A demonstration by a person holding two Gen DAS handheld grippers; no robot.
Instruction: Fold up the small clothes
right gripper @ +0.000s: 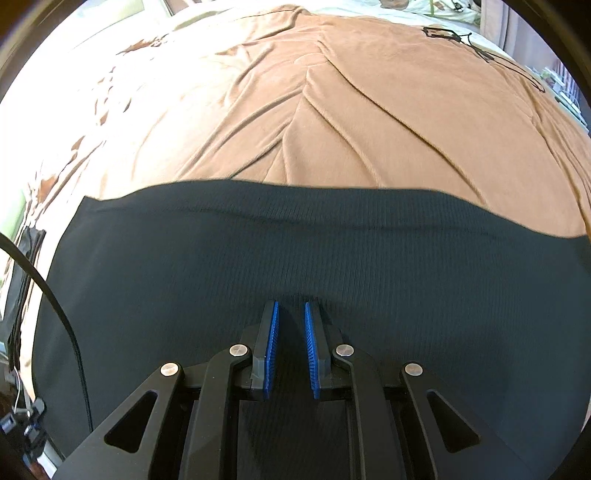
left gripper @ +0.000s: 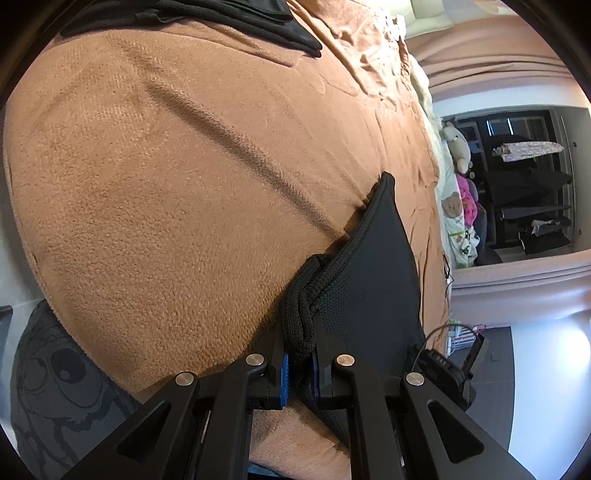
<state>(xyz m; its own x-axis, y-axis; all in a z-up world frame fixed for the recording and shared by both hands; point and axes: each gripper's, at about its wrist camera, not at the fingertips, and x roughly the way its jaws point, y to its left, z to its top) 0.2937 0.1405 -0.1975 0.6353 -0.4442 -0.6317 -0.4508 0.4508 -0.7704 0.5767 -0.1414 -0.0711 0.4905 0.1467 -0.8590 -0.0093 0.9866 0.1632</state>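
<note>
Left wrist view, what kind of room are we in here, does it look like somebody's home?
Most likely a bedroom in a home. A brown fleece blanket covers what looks like a bed, a stuffed teddy bear sits at its far edge by printed bedding, and the left gripper pinches a black garment over the blanket.

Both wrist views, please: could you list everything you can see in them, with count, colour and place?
Garment: one, black knit, spread on the blanket; bunched edge in the left gripper.
Blanket: one, brown, covering the bed.
Folded clothes: one black pile, far end of the blanket, left view.
Sheet: one, pale with brown print, beyond the blanket.
Plush toy: one, cream, at the bed's far side.
Cushion: one, grey with cartoon print, below the blanket edge.
Left gripper: black, blue pads, shut on the garment.
Right gripper: black, blue pads, open over the garment.
</note>
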